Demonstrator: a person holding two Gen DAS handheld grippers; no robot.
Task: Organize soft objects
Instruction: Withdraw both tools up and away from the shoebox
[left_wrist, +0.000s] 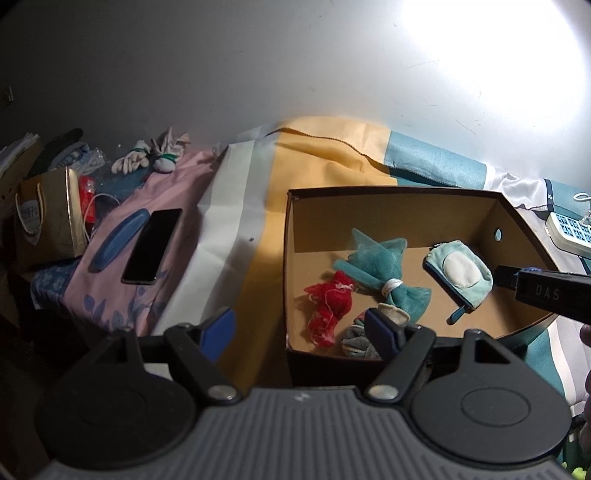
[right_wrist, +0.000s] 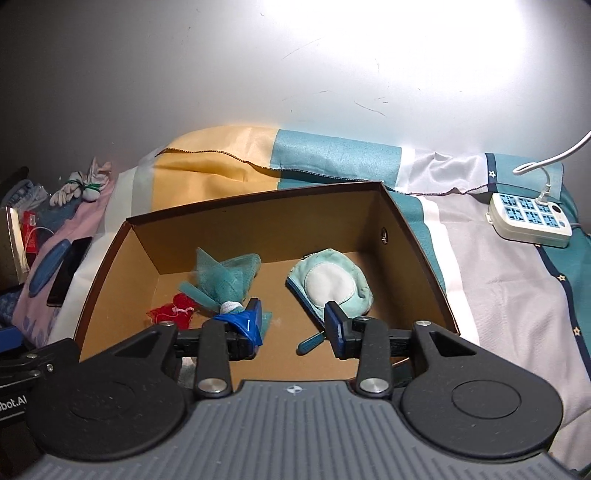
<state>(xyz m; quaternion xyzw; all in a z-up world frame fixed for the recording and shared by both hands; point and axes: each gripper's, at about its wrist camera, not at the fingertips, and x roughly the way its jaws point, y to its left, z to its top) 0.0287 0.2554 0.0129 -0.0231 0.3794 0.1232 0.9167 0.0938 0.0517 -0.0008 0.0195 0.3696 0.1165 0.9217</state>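
Down in the cardboard box (right_wrist: 110, 258) sit the soft things: a teal mesh bundle (right_wrist: 225, 280) tied with a white band, a red mesh bundle (right_wrist: 171, 314) just left of it, and toward the right wall a pale mint pouch (right_wrist: 332, 282) with a white oval patch and a blue zip tab. From the left wrist view a grey knitted piece (left_wrist: 356, 338) also shows at the near wall, partly hidden behind a finger.

The right gripper (right_wrist: 293, 325) hangs over the near edge of the box, tilted down, jaws parted with a fair gap and nothing pinched between them; the pouch lies just beyond its right fingertip. The left finger wears a wrap of blue tape.

The left gripper (left_wrist: 301, 332) stands wide open and empty, angled down at the box's near left corner, one finger outside the wall, the other over the grey piece.

Writing now: the right tool's side, seen from the left, reads "DAS" (left_wrist: 546, 291); "bot.AI" shows at the right view's left edge.

Outward: a striped bedsheet (right_wrist: 498, 295) in yellow, teal and white, a black phone (left_wrist: 151, 245) beside a blue oval case (left_wrist: 114, 243), bundled white gloves (left_wrist: 147, 157), a gold paper bag (left_wrist: 48, 218) with unreadable print, a white power strip (right_wrist: 528, 219).
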